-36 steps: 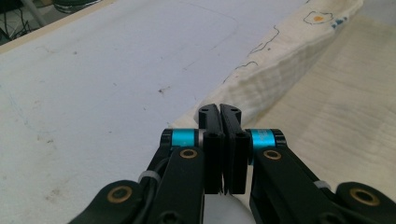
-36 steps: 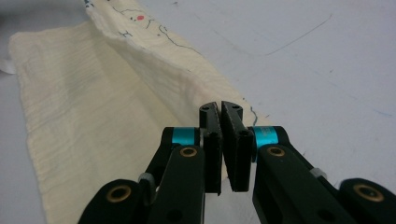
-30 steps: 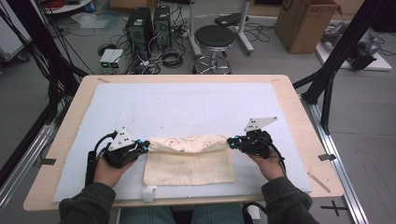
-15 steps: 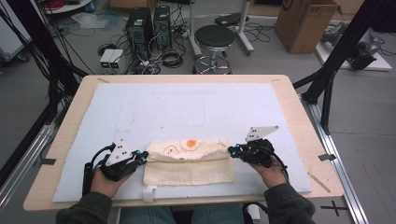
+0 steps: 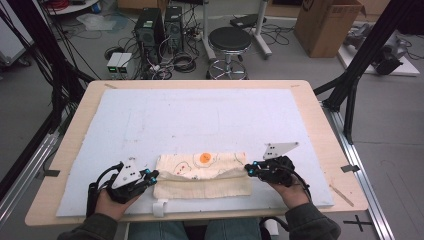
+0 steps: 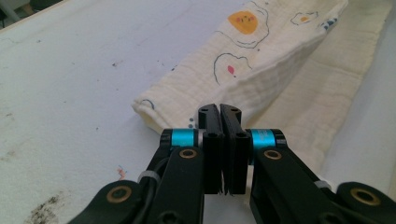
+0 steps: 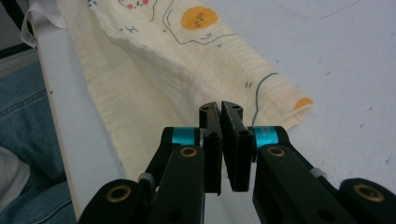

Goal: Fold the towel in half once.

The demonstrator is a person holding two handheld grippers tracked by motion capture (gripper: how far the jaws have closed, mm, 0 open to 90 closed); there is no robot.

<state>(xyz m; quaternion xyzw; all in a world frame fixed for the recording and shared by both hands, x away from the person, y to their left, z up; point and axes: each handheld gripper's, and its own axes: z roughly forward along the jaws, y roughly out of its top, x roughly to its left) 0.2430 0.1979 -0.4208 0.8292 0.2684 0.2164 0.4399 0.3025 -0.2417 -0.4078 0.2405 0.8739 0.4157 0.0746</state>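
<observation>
I have the cloth (image 5: 202, 174) folded lengthwise, its far edge drawn towards me. Left tool (image 5: 151, 175) and right tool (image 5: 248, 170) each pinch a corner of that flap; laying it flat remains.

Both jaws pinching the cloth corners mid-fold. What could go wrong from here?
1. The left gripper and right gripper each pinch only a thin edge of the cloth; it could slip out under a pull.
2. The hands sit at slightly different depths, so the fold may land skewed.
3. The cloth lies close to the near edge of the white mat; dragging it nearer could spill it over the edge.
</observation>
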